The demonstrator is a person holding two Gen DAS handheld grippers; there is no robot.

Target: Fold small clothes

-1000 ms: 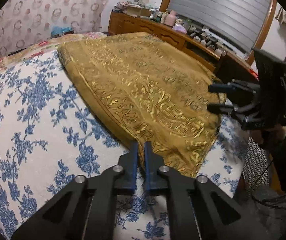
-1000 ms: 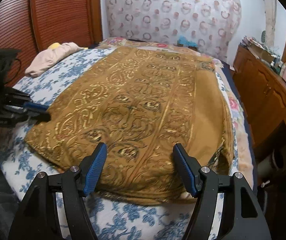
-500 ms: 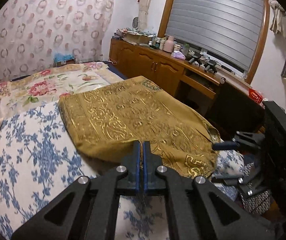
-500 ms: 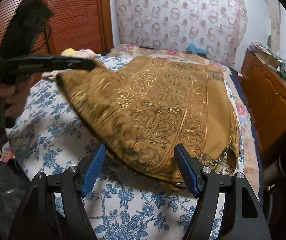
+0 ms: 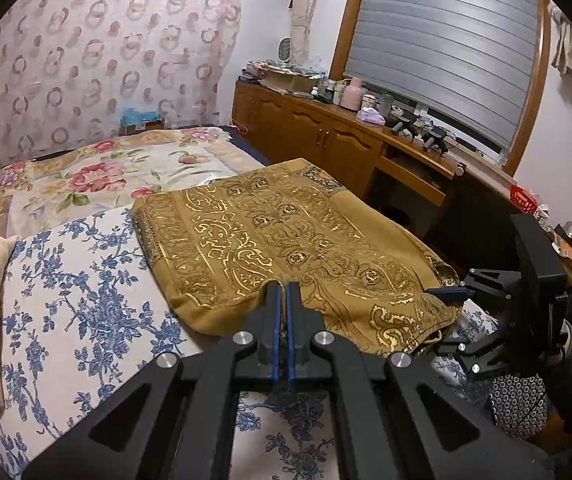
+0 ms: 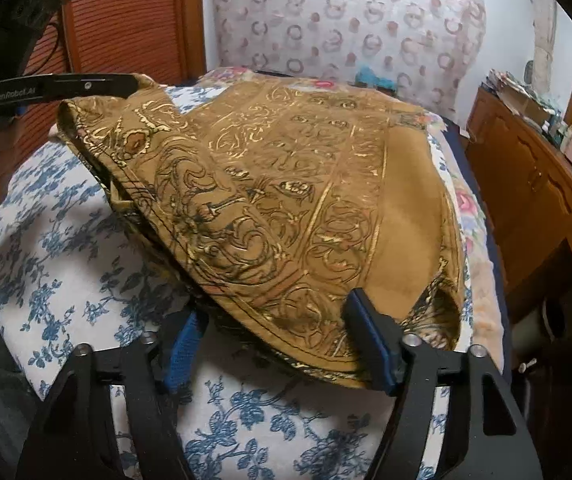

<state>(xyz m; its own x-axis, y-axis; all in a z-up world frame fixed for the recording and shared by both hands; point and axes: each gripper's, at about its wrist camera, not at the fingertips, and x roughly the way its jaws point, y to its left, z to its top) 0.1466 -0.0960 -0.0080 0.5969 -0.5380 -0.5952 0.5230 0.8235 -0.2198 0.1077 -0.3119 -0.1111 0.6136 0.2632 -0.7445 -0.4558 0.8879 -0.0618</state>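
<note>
Gold-patterned cloth [image 5: 286, 240] lies spread on the blue-floral bedspread [image 5: 74, 300], its near edge lifted off it. Left gripper [image 5: 282, 292] is fully closed, pinching the cloth's near corner and holding it above the bedspread. Right gripper [image 6: 274, 320] sits at the cloth's other near corner, jaws closing with the hem between them, pads not yet pressing. Cloth looks thin, soft, light, drapes and sags between the corners; likely slips if pinched shallow. Best hold: hemmed corners, deep bite.
</note>
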